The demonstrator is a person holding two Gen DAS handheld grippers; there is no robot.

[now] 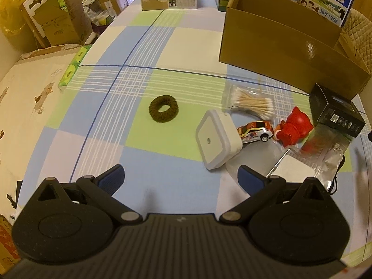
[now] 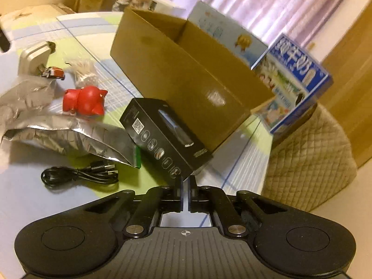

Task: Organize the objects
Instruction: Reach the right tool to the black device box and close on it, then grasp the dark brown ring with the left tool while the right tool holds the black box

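Note:
On the checked tablecloth (image 1: 139,46) lie a dark green hair ring (image 1: 164,108), a white square night light (image 1: 217,139), a toy car (image 1: 255,131), a red pig figure (image 1: 294,129), a bag of cotton swabs (image 1: 248,102) and a black box (image 1: 334,110). My left gripper (image 1: 181,174) hovers open over bare cloth, just short of the night light. An open cardboard box (image 2: 181,69) stands behind the black box (image 2: 162,137). My right gripper (image 2: 185,181) is shut with nothing between its fingers, its tips just short of the black box's near corner.
A crumpled silver foil bag (image 2: 58,127) and a coiled black cable (image 2: 79,175) lie left of the black box. A blue milk carton (image 2: 295,83) sits behind the cardboard box, above a quilted cushion (image 2: 309,162). Boxes and clutter (image 1: 58,18) line the far left.

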